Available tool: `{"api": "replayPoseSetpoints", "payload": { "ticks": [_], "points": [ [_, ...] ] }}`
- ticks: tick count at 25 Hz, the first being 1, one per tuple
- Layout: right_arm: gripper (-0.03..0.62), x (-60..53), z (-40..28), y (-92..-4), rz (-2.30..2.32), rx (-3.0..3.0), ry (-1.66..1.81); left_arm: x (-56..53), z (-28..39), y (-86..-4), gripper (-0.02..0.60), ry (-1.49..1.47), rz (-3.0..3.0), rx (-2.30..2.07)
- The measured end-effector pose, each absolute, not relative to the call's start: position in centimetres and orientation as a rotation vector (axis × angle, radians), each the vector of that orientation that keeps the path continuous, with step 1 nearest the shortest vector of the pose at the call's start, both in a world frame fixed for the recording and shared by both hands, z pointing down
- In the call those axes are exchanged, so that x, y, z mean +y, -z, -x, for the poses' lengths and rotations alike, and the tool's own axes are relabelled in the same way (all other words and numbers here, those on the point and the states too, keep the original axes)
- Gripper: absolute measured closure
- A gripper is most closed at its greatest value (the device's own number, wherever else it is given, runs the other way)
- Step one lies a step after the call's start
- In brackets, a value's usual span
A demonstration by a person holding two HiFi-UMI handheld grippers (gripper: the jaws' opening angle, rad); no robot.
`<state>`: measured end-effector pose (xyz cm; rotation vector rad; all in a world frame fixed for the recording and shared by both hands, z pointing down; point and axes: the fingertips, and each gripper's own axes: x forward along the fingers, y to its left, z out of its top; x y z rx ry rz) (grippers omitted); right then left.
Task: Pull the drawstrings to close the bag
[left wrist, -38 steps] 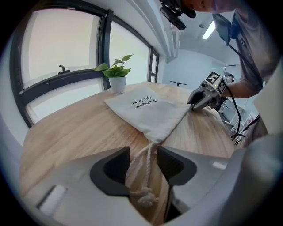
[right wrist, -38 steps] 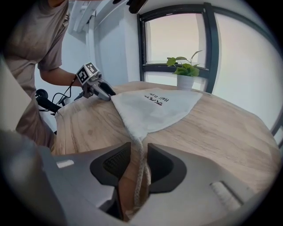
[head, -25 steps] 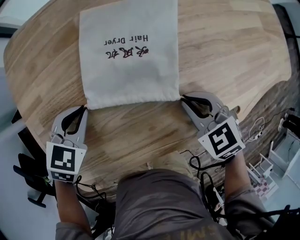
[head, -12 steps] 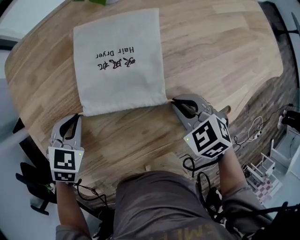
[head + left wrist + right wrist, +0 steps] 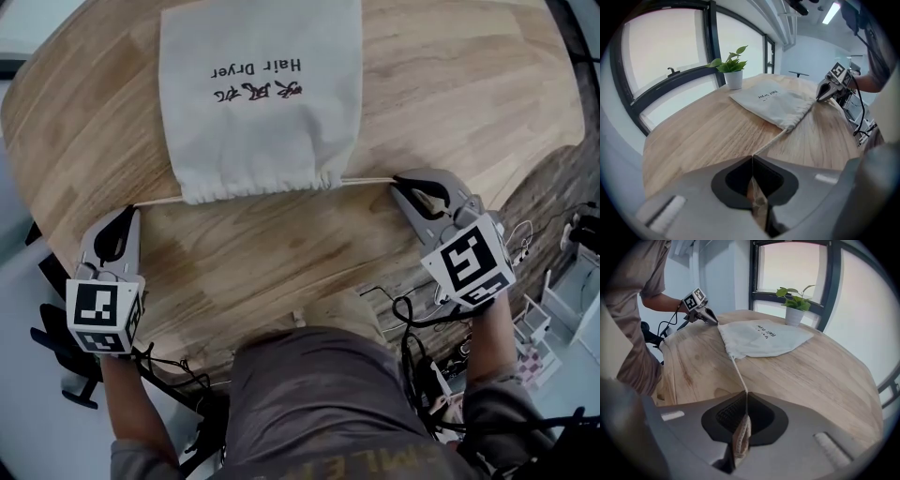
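Two tools: both are pinched fully together on cord. The left tool [image 5: 129, 210] grips the left drawstring [image 5: 157, 202], and the right tool [image 5: 396, 184] grips the right drawstring [image 5: 367, 180].
Bag: the bag [image 5: 260, 103] lies flat on the desk [image 5: 281, 253], print side up, with its mouth towards us.
Tool spots: the left tool is off the bag's near-left corner and the right tool off its near-right corner. A run of taut cord shows on each side.
Mouth: the hem of the bag is puckered a bit, so we'd call it only partway shut.
How we'd do it: pull straight out from the bag, both sides evenly and low along the desk, so the bag doesn't slide or twist.
Watch for: cord slipping through the pads. We'd hold the pinch firm and go steady, no yanking.
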<state>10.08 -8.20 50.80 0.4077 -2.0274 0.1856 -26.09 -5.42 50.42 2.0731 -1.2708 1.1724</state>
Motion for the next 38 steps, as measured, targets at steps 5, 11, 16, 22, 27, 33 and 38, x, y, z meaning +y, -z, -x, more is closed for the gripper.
{"api": "replayPoseSetpoints", "payload": {
  "ticks": [5,11,16,22,27,33,38],
  "points": [
    [0.557,-8.3,-10.0,-50.7,-0.449,-2.03,-0.205,-5.7,26.5,-50.4,0.572,-1.116,-2.075,-1.308],
    [0.554,-7.9,-9.8,-50.6,-0.5,-2.04,-0.221,-4.4,25.7,-50.3,0.555,-1.007,-2.097,-1.271],
    [0.549,-8.1,-10.0,-50.6,-0.52,-2.013,-0.241,-3.0,25.7,-49.3,0.426,-0.946,-2.078,-1.242],
    [0.471,-8.7,-7.3,-46.4,-0.519,-2.115,-0.158,-3.6,22.0,-45.4,0.403,-0.941,-2.225,-1.204],
    [0.459,-8.3,-3.7,-44.8,-0.402,-2.169,-0.084,-5.3,19.0,-44.1,0.383,-0.955,-2.348,-1.098],
    [0.461,-8.1,-2.7,-48.3,-0.302,-2.119,-0.073,-6.3,18.5,-47.4,0.383,-1.077,-2.38,-0.975],
    [0.482,-8.1,-2.7,-50.1,-0.263,-2.105,-0.071,-5.8,18.4,-49.8,0.383,-1.166,-2.382,-0.876]
  ]
}}
